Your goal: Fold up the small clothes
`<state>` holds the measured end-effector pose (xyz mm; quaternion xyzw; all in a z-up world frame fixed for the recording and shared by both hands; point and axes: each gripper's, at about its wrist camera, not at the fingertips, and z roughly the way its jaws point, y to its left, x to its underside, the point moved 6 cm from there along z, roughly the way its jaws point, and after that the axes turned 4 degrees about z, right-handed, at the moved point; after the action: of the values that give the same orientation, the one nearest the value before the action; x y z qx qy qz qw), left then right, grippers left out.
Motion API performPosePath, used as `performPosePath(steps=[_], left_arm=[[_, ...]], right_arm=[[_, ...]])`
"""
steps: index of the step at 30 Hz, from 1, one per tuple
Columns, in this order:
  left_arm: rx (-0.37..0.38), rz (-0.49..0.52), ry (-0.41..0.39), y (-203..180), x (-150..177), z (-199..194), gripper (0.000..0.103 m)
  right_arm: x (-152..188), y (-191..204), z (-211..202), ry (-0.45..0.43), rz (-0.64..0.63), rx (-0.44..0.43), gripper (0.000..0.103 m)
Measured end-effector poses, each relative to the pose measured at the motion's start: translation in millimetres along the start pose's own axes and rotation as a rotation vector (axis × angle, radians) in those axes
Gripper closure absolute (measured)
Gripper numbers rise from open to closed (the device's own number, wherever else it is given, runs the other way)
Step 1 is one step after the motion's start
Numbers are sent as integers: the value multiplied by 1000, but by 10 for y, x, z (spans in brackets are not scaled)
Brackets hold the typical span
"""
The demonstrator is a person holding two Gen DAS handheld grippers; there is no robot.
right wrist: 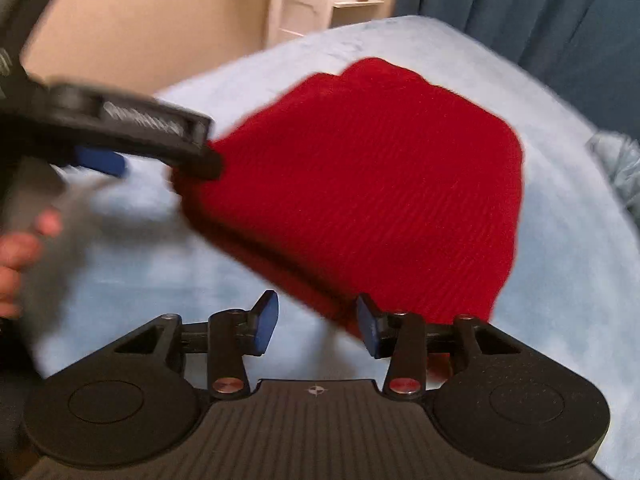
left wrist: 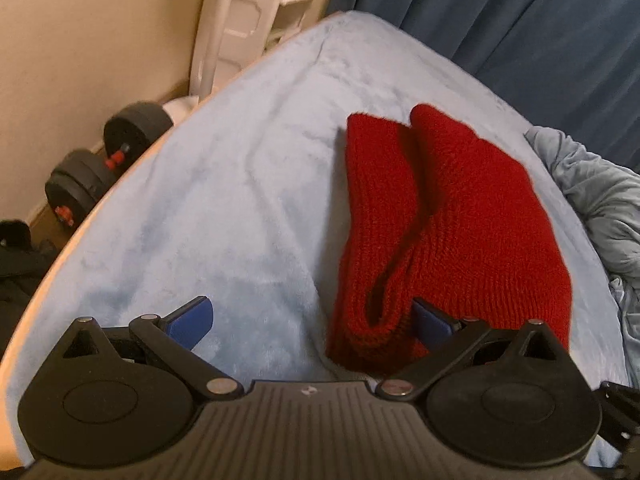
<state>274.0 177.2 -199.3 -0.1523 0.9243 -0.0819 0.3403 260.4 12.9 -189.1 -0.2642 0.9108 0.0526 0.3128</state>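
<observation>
Both my grippers' fingers are spread with nothing pinched: left gripper at the near edge of the red knit hat lying folded on the light-blue bed, right gripper just beside it.

No readable text, labels, brands or numbers appear in either wrist view.

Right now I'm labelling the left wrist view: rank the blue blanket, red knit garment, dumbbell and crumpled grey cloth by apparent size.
1. blue blanket
2. red knit garment
3. crumpled grey cloth, cut off by the frame edge, so unsure
4. dumbbell, farther away
</observation>
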Motion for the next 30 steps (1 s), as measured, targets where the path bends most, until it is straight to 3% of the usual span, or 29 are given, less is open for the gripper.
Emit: performPosePath(steps=[3, 5, 7, 15, 24, 30], left_arm=[[9, 18, -42, -63, 0, -256, 0], [2, 24, -67, -119, -6, -490, 0], [14, 41, -100, -194, 25, -784, 0], [-27, 117, -108, -463, 488, -1762, 0], [-83, 120, -91, -656, 642, -2156, 0], [-87, 120, -81, -765, 613, -2172, 0]], right_arm=[[-36, -75, -412, -47, 57, -11, 46], [23, -141, -722, -94, 105, 8, 28], [100, -230, -1050, -143, 176, 19, 23], [683, -421, -1782, -213, 265, 26, 20], [824, -573, -1983, -262, 345, -19, 20], [884, -638, -2003, -270, 379, -42, 20]])
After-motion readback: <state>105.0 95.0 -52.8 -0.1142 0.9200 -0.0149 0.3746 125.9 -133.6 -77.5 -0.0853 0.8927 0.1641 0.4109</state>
